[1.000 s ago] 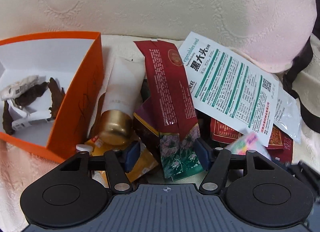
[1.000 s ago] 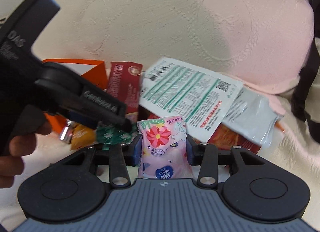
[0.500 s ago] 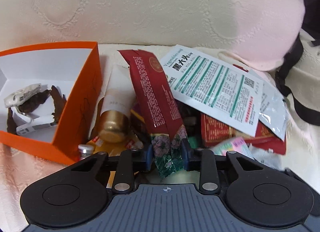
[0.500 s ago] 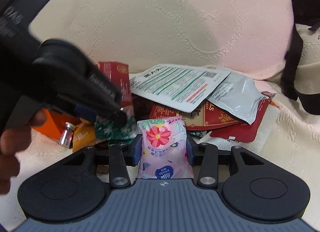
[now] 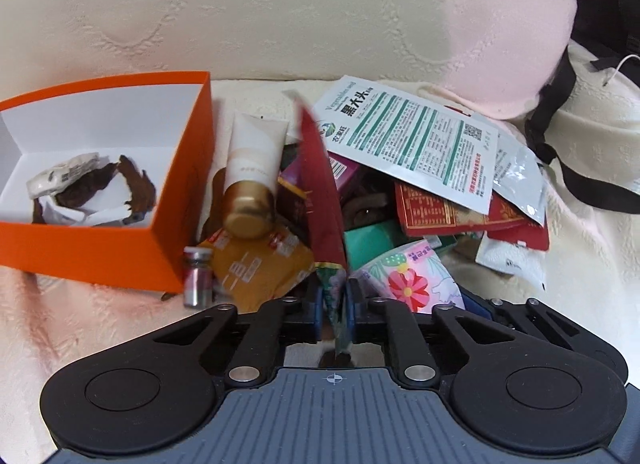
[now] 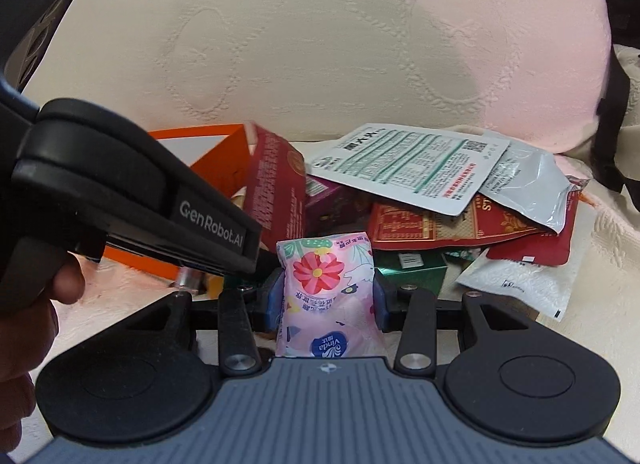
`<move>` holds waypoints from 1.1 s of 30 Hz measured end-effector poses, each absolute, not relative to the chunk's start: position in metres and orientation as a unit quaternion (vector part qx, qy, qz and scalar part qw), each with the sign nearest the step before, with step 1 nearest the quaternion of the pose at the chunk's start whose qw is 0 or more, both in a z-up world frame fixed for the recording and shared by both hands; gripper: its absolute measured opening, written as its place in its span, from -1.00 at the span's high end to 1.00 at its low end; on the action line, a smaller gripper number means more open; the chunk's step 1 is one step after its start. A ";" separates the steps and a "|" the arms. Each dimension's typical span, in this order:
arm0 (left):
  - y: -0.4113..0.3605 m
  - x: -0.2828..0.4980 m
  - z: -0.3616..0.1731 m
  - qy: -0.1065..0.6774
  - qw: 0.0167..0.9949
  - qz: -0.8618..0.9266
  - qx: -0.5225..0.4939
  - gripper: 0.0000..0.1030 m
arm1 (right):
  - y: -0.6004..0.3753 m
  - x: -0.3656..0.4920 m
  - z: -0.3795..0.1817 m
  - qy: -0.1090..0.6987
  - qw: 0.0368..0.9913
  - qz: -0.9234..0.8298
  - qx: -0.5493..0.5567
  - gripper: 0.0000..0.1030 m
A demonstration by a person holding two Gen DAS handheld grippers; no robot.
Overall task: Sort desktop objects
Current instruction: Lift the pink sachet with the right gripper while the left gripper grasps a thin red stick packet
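Both tongs clamped: left tongs (image 5: 334,306) red pouch (image 5: 320,183), right tongs (image 6: 328,302) tissue pack (image 6: 328,296).

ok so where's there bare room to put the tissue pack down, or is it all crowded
Free patches: the orange box has bare white floor along its back wall, behind the scraps; bare cloth lies in front of the box; more cloth right of the white sachet. Crowded: the pile from the cream tube across to the seed packet.
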State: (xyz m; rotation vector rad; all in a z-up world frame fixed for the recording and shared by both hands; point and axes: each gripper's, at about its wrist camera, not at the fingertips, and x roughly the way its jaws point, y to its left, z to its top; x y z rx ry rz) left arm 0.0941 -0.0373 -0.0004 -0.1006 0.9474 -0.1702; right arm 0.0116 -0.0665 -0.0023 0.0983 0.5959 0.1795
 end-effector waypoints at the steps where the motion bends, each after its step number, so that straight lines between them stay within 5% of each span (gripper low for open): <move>1: -0.035 0.091 0.001 0.454 0.886 -0.082 -0.047 0.89 | -0.062 0.009 -0.001 0.294 0.950 0.091 0.048 0.06; 20: 0.020 0.044 0.043 0.429 0.899 -0.071 -0.056 0.92 | -0.003 -0.026 0.044 0.271 0.953 0.129 0.028 0.07; 33: 0.069 0.065 0.128 0.360 0.932 -0.032 -0.030 0.84 | 0.049 0.012 0.118 0.207 0.964 0.167 0.014 0.09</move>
